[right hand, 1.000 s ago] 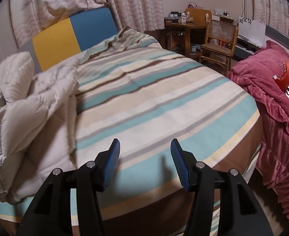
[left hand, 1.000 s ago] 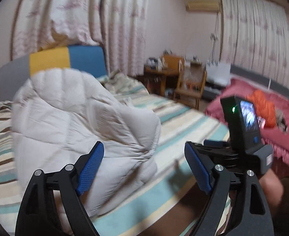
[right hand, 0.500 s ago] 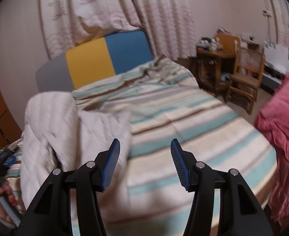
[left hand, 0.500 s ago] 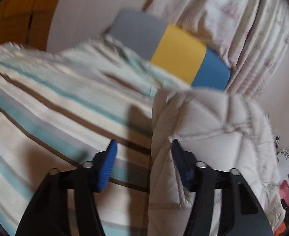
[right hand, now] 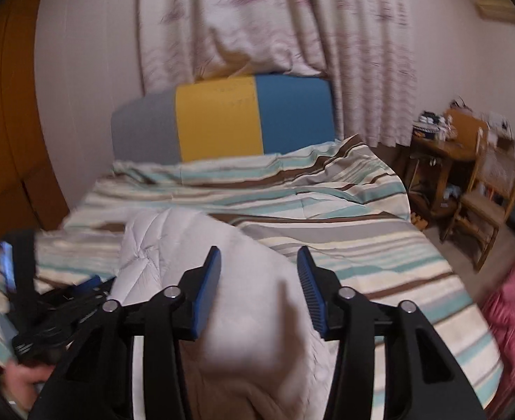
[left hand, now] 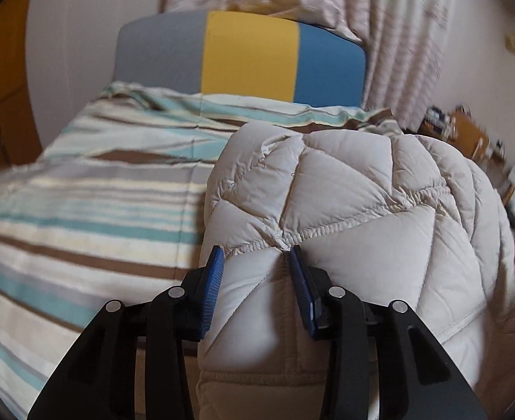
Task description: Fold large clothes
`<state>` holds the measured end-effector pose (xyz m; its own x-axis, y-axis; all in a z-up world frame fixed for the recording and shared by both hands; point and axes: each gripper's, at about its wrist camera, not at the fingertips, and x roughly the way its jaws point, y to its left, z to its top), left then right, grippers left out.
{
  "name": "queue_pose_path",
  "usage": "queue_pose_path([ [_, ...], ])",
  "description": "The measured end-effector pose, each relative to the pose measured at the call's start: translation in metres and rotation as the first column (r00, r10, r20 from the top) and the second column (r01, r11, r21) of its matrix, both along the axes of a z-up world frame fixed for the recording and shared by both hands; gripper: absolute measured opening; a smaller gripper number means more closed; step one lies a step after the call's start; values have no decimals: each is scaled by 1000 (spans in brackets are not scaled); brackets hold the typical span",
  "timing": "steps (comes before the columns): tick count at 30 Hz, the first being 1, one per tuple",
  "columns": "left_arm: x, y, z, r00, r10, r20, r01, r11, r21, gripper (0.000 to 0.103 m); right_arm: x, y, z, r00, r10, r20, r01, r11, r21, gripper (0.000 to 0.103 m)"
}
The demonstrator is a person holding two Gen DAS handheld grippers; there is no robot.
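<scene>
Striped bedspread (left hand: pixel 82 189) under beige quilted coat (left hand: pixel 345 210) — left jaws pinching it, right jaws apart.

Dim warm indoor light, fisheye-bent edges, motion blur at right.

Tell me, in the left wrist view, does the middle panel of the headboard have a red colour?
No, the middle panel of the headboard is yellow, with a grey panel on its left and a blue one on its right.

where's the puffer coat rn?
The puffer coat lies bunched on the striped bed, filling the centre-right of the left wrist view with the left tool astride its fold; in the right wrist view it sits low and centre.
</scene>
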<state>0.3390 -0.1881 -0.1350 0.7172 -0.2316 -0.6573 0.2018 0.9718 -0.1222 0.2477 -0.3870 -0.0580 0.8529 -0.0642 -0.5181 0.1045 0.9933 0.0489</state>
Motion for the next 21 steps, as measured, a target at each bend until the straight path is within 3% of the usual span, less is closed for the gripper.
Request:
queue_pose_path([
  [3, 3, -14, 2, 1000, -1, 30, -2, 996, 86, 38, 24, 0, -19, 999, 8, -54, -9, 1000, -22, 37],
  [11, 20, -42, 9, 996, -48, 69, 37, 987, 155, 39, 54, -35, -85, 988, -95, -122, 97, 995, 17, 37],
  [21, 46, -62, -25, 998, -60, 10, 57, 986, 156, 40, 84, -65, -128, 971, -113, -212, 134, 987, 86, 38],
])
